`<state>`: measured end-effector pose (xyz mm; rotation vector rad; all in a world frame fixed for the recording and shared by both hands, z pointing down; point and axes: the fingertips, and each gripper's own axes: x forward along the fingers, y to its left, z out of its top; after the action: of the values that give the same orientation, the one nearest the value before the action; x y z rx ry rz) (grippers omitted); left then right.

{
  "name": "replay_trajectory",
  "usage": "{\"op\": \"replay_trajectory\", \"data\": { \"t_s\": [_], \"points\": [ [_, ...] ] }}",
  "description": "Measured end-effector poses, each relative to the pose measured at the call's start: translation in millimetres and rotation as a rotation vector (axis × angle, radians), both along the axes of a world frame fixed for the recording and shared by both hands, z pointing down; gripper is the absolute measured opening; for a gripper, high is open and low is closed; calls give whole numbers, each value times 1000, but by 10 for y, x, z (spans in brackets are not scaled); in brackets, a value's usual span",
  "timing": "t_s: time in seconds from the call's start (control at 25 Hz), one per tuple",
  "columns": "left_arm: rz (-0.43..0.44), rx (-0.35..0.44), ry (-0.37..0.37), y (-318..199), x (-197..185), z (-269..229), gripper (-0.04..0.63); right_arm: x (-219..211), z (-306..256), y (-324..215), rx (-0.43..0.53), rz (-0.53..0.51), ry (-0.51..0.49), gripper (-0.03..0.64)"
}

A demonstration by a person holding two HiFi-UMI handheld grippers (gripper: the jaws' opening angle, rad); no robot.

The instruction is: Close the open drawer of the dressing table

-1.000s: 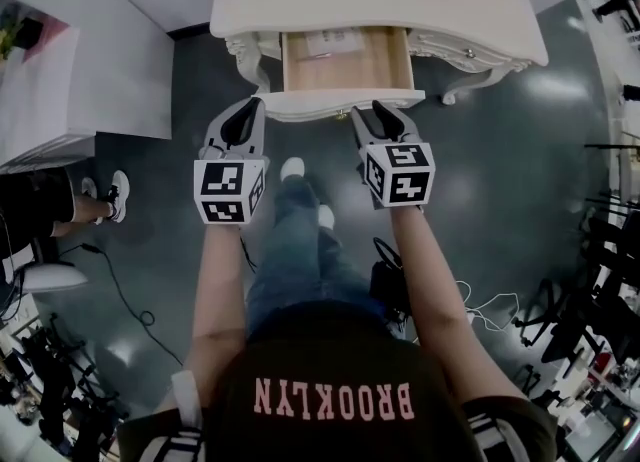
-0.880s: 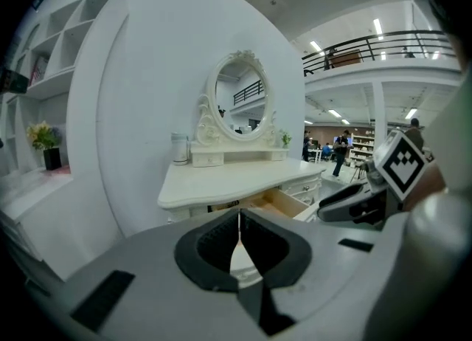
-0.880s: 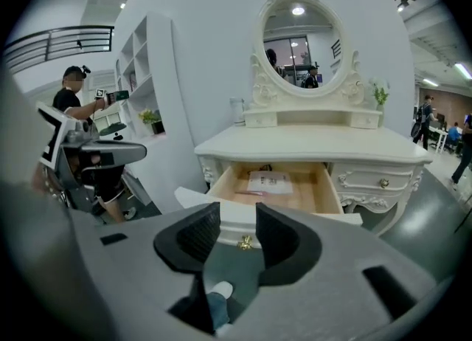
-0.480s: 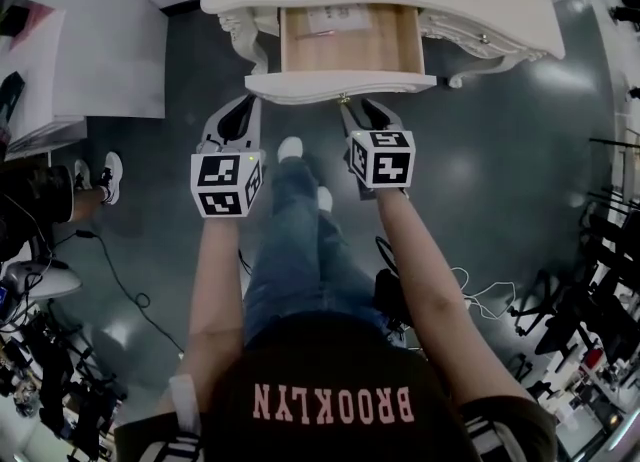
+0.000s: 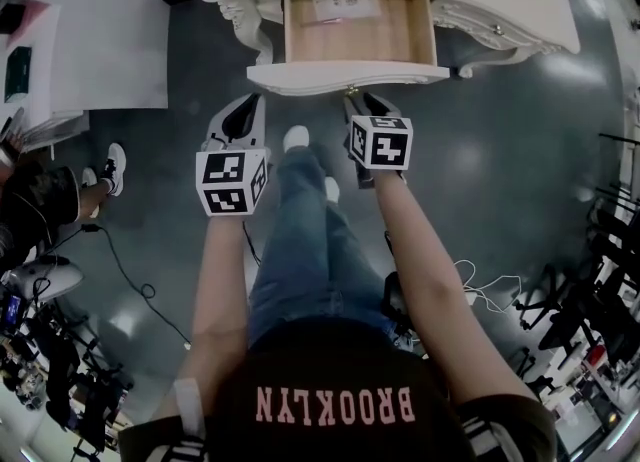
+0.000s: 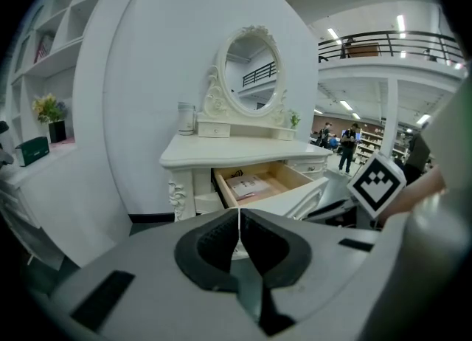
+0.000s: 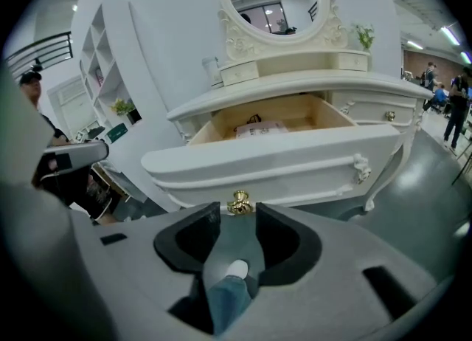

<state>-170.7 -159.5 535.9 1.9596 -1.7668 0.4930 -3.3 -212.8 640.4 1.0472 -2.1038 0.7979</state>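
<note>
Lower than before, my left gripper (image 6: 237, 214) sat closed, empty; my right gripper (image 7: 237, 216) gaped at the cream wooden drawer's (image 5: 350, 77) round brass knob (image 7: 238, 201), above the glossy grey floor (image 5: 500, 150).

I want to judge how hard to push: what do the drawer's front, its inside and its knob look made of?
Drawer front: probably cream-painted wood, with a smooth, even sheen. Inside of the drawer: bare light wood or veneer, in an unpainted tan. Knob: polished brass-coloured metal, with bright glints.
</note>
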Motion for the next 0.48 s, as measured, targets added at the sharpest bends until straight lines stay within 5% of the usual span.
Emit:
{"op": "replay_trajectory", "data": {
  "t_s": [0.48],
  "points": [
    [15,-34,17,-94,-112,143,6,-104,293,-90,-24,6,63,114]
  ]
}}
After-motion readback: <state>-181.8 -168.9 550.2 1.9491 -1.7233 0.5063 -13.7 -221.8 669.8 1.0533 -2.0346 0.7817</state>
